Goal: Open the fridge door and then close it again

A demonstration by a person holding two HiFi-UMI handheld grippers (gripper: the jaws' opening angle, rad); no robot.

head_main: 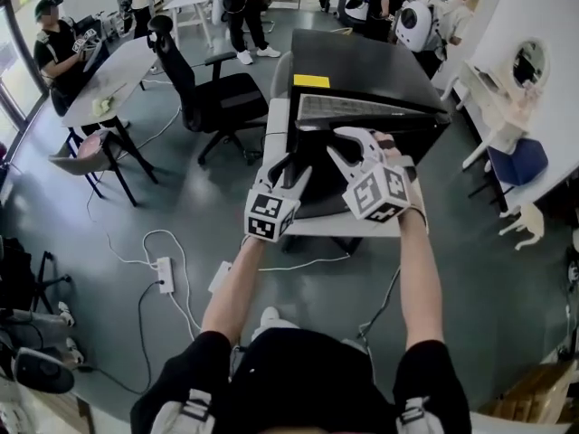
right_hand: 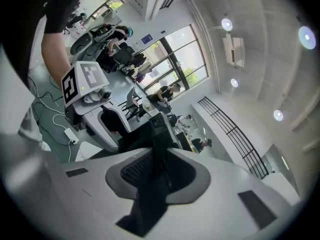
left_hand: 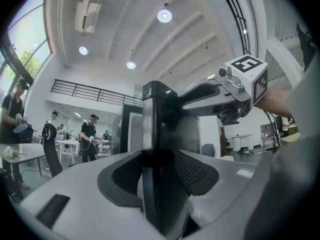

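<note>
A small black fridge (head_main: 362, 66) with a yellow sticker (head_main: 311, 80) on its top stands just ahead of me in the head view. Its door (head_main: 312, 193) faces me, and a grey strip (head_main: 362, 107) shows between the door's top and the body. My left gripper (head_main: 294, 174) reaches to the door's left part, while my right gripper (head_main: 348, 147) is over its top edge. In the left gripper view the left gripper (left_hand: 155, 184) is clamped on a black door edge (left_hand: 152, 129). In the right gripper view the same dark panel (right_hand: 157, 134) runs between the pads of the right gripper (right_hand: 155, 174).
A black office chair (head_main: 213, 93) stands left of the fridge beside a white table (head_main: 118, 75). A power strip (head_main: 165, 274) and cables lie on the floor at the lower left. A blue chair (head_main: 520, 163) and white furniture are at the right. Several people stand at the back.
</note>
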